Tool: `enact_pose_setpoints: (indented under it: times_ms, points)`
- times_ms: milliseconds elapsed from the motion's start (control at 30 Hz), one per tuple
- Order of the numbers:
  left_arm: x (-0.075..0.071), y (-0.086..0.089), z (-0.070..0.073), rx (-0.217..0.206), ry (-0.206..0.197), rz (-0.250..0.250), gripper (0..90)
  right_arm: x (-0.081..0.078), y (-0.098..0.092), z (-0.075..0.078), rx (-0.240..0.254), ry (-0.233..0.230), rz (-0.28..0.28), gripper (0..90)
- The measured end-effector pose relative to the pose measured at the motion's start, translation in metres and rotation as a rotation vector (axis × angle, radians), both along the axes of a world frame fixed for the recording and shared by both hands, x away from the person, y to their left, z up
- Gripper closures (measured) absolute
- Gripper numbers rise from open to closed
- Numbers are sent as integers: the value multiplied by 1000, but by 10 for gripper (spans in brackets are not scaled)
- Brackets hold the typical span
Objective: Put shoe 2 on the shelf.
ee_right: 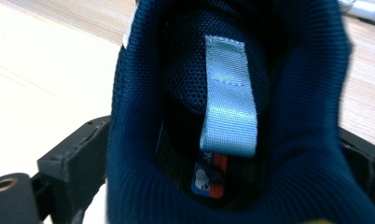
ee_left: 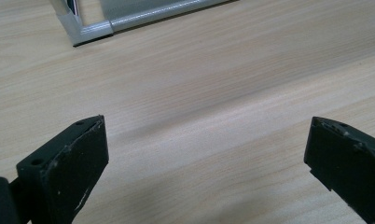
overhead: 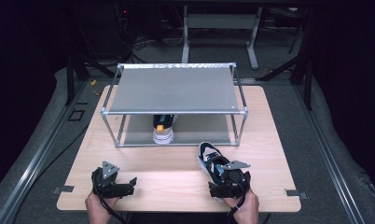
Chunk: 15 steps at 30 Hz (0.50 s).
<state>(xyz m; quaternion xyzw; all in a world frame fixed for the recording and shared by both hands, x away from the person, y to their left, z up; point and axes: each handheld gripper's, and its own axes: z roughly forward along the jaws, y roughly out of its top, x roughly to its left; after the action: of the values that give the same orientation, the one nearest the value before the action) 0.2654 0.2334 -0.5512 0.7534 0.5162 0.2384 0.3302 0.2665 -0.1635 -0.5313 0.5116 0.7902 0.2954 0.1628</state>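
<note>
A dark blue sneaker with a white sole [overhead: 210, 160] lies on the wooden table [overhead: 167, 163] at the front right, toe pointing away. My right gripper [overhead: 221, 178] is at its heel, jaws open and flanking the collar. The right gripper view looks into the sneaker's opening [ee_right: 223, 116], where a pale blue heel loop [ee_right: 227, 98] hangs; black fingers [ee_right: 76, 156] stand on both sides. A second sneaker [overhead: 163, 130] sits on the lower shelf of a metal-frame rack [overhead: 174, 88]. My left gripper [overhead: 123, 184] rests open at the front left with nothing between its fingers [ee_left: 73, 163].
The rack spans the middle and back of the table; its near corner [ee_left: 87, 30] lies ahead of my left gripper. Bare wood [ee_left: 209, 107] stretches between the rack and the front edge. Table legs and cables lie on the dark floor beyond.
</note>
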Motion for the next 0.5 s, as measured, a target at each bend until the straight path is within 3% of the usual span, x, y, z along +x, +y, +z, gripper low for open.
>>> enact_pose_setpoints:
  times_ms: [167, 300, 500]
  points:
    - [0, 0, 0, 2, 6, -5, 0, 3, 1, -3, 4, -24, 3, 96]
    - [0, -1, -1, 4, 7, -6, 0, 2, 1, -6, -30, -48, -20, 163]
    - [0, 0, -1, 8, 4, -6, 0, 1, -2, -8, -2, -68, -6, 198]
